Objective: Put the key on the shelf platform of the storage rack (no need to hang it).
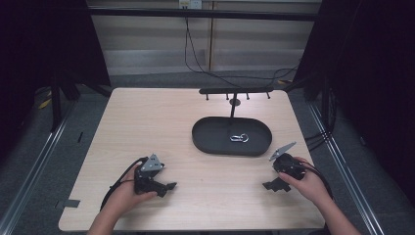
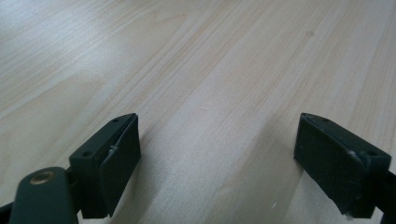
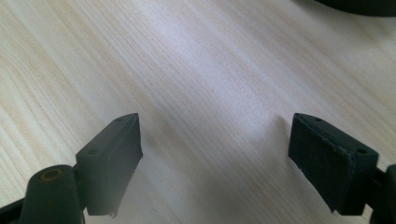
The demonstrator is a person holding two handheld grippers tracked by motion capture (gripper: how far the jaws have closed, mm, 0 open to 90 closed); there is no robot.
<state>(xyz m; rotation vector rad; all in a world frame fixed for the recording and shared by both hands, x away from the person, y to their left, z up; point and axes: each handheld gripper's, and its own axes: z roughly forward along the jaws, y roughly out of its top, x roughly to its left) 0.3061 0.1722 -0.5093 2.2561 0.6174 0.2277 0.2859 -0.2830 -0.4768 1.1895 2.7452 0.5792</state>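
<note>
Wooden table (image 1: 195,147): metal clip (image 1: 239,138) in black tray (image 1: 210,139), well apart from both hand-held grippers, left (image 1: 169,186) and right (image 1: 268,185), jaws spread, empty.

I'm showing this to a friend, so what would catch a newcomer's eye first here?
Probably the black oval tray toward the table's far right, with a small silver clip lying in it and a hook stand rising behind. Next, the open left tongs and right tongs, resting near the front edge.

No writing or label seems readable anywhere (the high view is rather dim).
</note>
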